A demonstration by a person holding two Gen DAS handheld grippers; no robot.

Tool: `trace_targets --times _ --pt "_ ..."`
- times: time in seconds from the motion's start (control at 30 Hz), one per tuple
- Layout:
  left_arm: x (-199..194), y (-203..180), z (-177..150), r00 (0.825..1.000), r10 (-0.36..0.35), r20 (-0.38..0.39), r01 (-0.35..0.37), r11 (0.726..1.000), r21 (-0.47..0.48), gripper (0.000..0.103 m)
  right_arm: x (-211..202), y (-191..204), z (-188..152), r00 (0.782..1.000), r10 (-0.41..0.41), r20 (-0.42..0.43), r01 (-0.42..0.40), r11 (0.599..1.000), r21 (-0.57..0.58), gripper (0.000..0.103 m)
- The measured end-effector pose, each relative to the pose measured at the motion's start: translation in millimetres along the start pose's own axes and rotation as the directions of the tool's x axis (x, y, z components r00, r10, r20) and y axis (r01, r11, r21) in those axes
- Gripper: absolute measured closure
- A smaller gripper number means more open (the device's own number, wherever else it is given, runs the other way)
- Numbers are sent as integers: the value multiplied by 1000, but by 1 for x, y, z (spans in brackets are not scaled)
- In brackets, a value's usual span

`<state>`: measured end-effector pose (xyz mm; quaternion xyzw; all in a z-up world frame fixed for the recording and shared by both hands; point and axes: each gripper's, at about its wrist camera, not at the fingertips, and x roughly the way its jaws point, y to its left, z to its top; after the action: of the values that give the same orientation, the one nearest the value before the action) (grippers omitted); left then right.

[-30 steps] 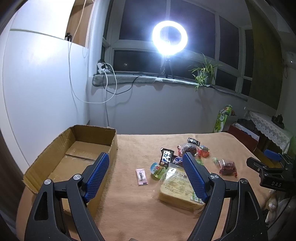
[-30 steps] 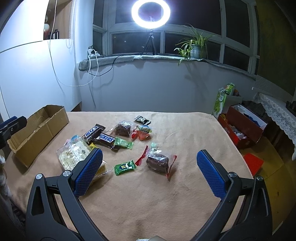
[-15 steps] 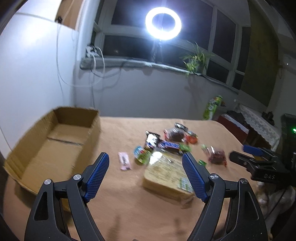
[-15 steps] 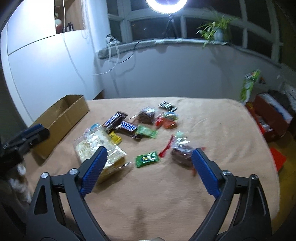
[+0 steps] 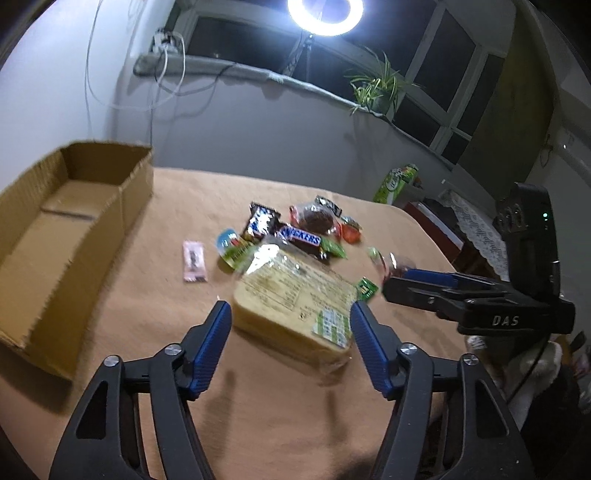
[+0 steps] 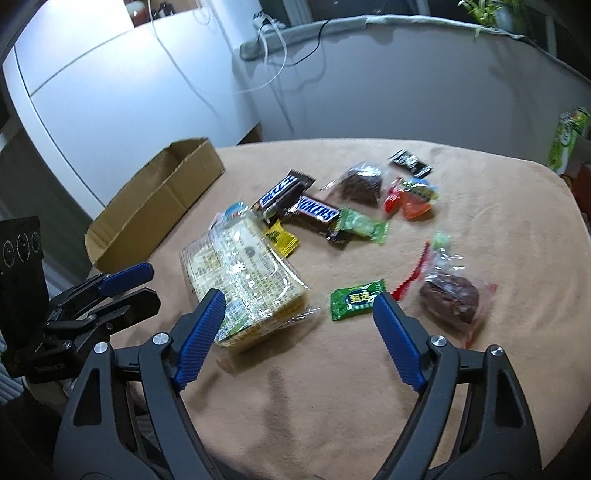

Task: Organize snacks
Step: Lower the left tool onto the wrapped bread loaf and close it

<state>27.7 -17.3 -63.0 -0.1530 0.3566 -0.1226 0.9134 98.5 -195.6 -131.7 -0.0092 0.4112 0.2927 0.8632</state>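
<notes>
A clear-wrapped pack of sliced bread (image 5: pixel 288 288) lies on the tan tablecloth, with small snacks beyond it: Snickers bars (image 5: pixel 299 236), a pink packet (image 5: pixel 194 260), a green candy (image 6: pixel 356 301) and a brown cake packet (image 6: pixel 450 299). An open cardboard box (image 5: pixel 74 206) stands at the left. My left gripper (image 5: pixel 290 306) hovers over the bread's near end with its jaws closing and not pressing on it. My right gripper (image 6: pixel 299 295) is also closing, above the bread's corner (image 6: pixel 243 273) and the green candy, holding nothing. Each gripper shows in the other's view (image 5: pixel 397 282) (image 6: pixel 149 284).
The table edge curves away on the right, with a green carton (image 5: pixel 395 182) and red boxes beyond it. A ring light (image 5: pixel 319 14) and a potted plant (image 5: pixel 376 92) stand on the windowsill. White cables hang on the wall behind the box (image 6: pixel 159 199).
Both grippers have tipped downward and come nearer the snacks. Both pairs of jaws have narrowed. The left now frames the bread pack, and the right has swung left toward it.
</notes>
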Motion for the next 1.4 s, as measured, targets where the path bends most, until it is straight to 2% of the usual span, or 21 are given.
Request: trace_targets --times 0.1,0.3,0.37,0.6,0.67,0.7,0.83,1.17,1.4 --pt "4 2 -1 1000 -14 -15 14 1000 -18 40 7 -4 6 998 43 -39 -42 999 19 29" --pt "14 4 -2 998 -39 -49 37 998 -48 43 29 -10 26 989 98 -112 -96 995 25 31" --pt "18 5 -3 997 -45 -64 41 997 -59 43 39 -10 32 981 122 -148 -120 992 25 37" --pt "31 13 -5 992 -64 -105 52 992 -114 43 64 -11 37 954 188 -234 -181 982 51 43" --pt "31 14 -5 992 -64 -105 51 991 -121 47 69 -8 37 948 197 -249 -191 980 45 47" --pt "31 14 -5 993 -62 -105 49 992 -120 50 70 -7 36 946 202 -253 -197 979 44 48" --pt "32 15 -5 993 -56 -106 43 992 -118 51 72 -5 37 943 210 -257 -206 978 44 49" --pt "30 13 -5 996 -37 -85 29 995 -99 61 71 6 33 929 240 -283 -234 971 58 59" --pt "26 12 -4 997 -27 -69 22 997 -77 61 71 16 31 930 240 -277 -229 971 73 60"
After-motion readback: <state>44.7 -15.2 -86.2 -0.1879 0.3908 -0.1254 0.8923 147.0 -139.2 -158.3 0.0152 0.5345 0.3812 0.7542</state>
